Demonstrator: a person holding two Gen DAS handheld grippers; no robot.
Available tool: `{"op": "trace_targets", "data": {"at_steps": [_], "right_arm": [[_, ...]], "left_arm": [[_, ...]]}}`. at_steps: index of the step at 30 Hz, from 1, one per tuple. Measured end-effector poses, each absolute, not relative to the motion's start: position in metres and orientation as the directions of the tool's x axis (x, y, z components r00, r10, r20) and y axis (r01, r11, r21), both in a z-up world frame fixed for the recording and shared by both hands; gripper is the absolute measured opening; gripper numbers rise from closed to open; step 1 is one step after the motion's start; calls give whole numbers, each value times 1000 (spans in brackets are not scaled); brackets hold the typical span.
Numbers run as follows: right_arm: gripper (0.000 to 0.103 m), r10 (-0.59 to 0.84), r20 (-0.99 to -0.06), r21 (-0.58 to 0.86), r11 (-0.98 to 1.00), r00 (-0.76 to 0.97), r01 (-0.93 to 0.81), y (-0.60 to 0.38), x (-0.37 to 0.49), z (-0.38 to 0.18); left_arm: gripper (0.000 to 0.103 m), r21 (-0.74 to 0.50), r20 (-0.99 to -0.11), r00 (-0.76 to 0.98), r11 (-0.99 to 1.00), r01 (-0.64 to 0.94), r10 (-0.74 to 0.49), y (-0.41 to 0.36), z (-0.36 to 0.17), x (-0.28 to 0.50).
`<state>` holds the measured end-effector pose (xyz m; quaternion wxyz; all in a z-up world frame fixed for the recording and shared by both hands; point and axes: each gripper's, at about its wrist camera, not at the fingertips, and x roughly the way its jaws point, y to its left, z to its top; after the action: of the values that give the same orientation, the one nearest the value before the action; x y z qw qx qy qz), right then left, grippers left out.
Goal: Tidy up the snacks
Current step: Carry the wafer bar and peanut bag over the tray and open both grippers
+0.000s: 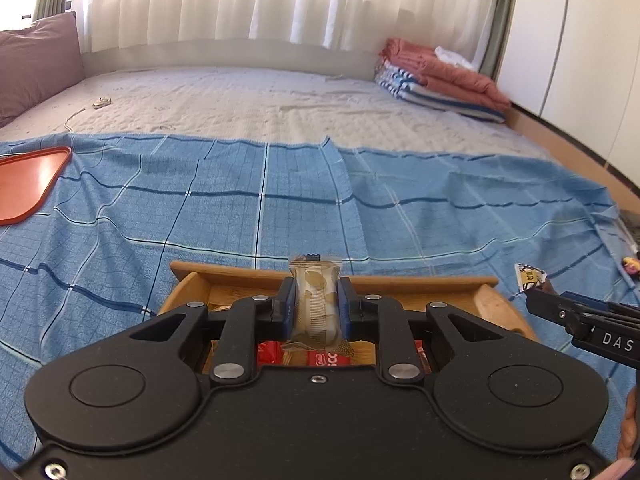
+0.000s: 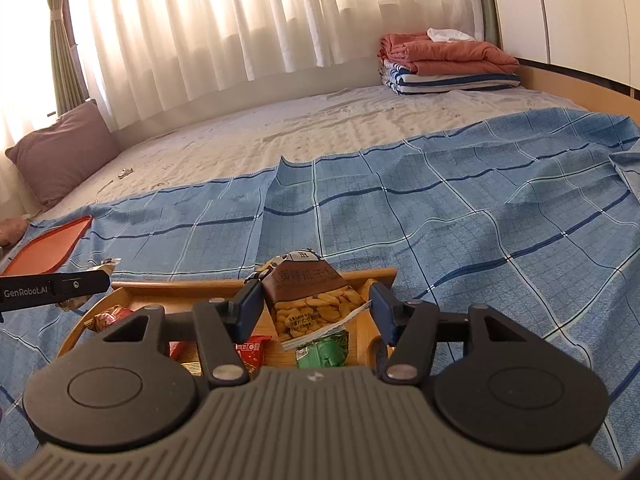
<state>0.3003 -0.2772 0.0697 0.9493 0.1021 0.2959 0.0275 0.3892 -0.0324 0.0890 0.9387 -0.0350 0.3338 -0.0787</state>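
My left gripper (image 1: 316, 286) is shut on a small clear-wrapped beige biscuit (image 1: 316, 304), held upright over the wooden tray (image 1: 404, 282). Red snack packets (image 1: 320, 358) lie in the tray below it. My right gripper (image 2: 315, 292) is shut on a brown packet of yellow seed kernels (image 2: 310, 300), above the same wooden tray (image 2: 372, 276). Red packets (image 2: 250, 350) and a green packet (image 2: 324, 354) lie in the tray under it. Each gripper shows at the edge of the other's view: the right gripper (image 1: 534, 298) with its packet, and the left gripper (image 2: 105, 280).
Everything sits on a blue checked cloth (image 1: 280, 208) spread over a bed. An orange tray (image 1: 28, 180) lies at the far left. Folded blankets (image 2: 448, 64) are stacked at the back right, a purple pillow (image 2: 64, 148) at the back left, and curtains behind.
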Motion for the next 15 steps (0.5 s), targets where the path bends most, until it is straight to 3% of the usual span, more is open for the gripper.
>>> {"op": "trace_targets", "data": {"at_steps": [15], "right_arm": [[61, 125, -631, 179, 984, 765, -13, -250, 352, 25]], "left_arm": [[20, -80, -696, 706, 992, 102, -129, -51, 30, 436]]}}
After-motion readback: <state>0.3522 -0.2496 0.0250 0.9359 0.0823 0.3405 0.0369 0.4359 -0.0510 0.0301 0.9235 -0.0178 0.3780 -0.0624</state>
